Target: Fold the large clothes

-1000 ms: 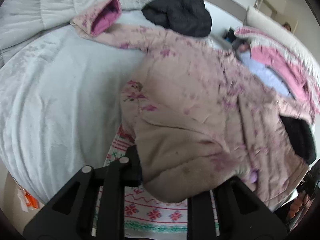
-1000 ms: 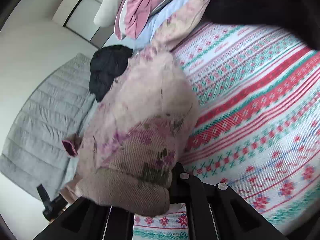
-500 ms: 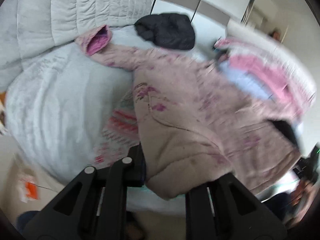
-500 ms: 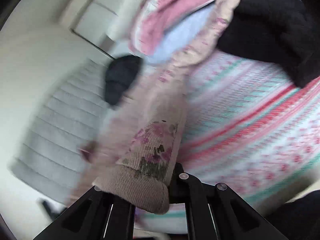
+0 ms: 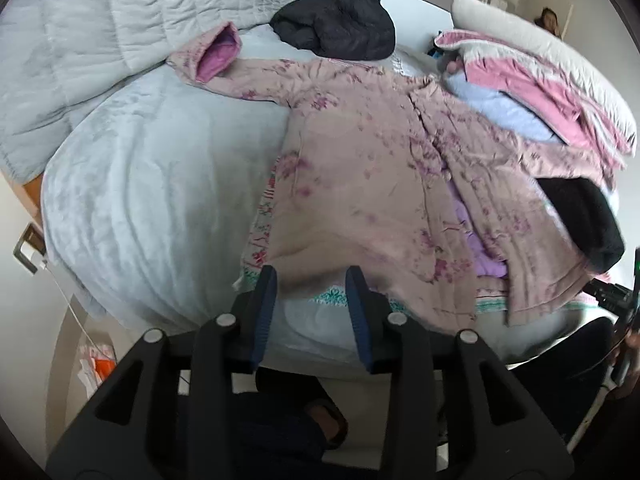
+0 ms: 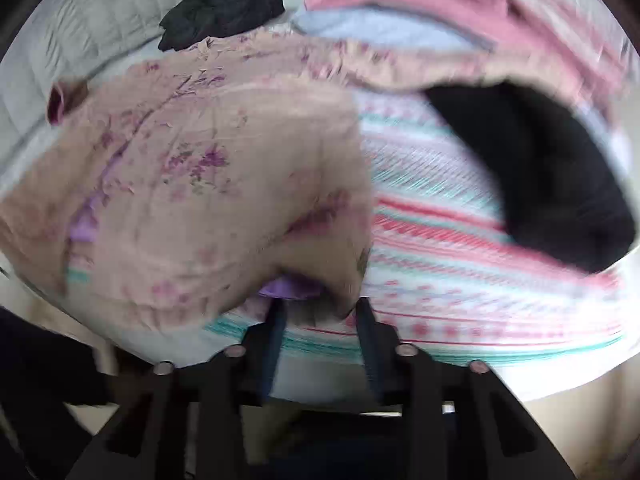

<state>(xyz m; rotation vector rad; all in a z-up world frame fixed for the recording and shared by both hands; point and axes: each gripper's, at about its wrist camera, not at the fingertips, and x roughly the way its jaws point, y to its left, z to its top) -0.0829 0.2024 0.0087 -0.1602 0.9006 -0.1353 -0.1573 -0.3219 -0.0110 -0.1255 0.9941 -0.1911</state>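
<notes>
**Coat spread across the bed, both grippers letting go**

Coat (image 5: 360,168), pink with purple blossoms, lies face up on the bed (image 5: 152,184). Its hem reaches the near edge at 6 o'clock, its collar points to 12, and one sleeve stretches toward 10 o'clock, showing a magenta cuff (image 5: 216,56). Under its lower half lies a striped blanket (image 6: 460,248) in red and teal. A heap of pink and blue bedding (image 5: 532,92) sits at 2 o'clock, a black jacket (image 5: 336,24) at 12, and another black garment (image 5: 580,224) at 3 o'clock on the coat's far sleeve. The left gripper (image 5: 311,280) hangs over the hem, jaws opening, with the cloth between them but not pinched. The right gripper (image 6: 320,312) is opening too; a hem corner sits between its fingers, though blur hides any contact.
</notes>
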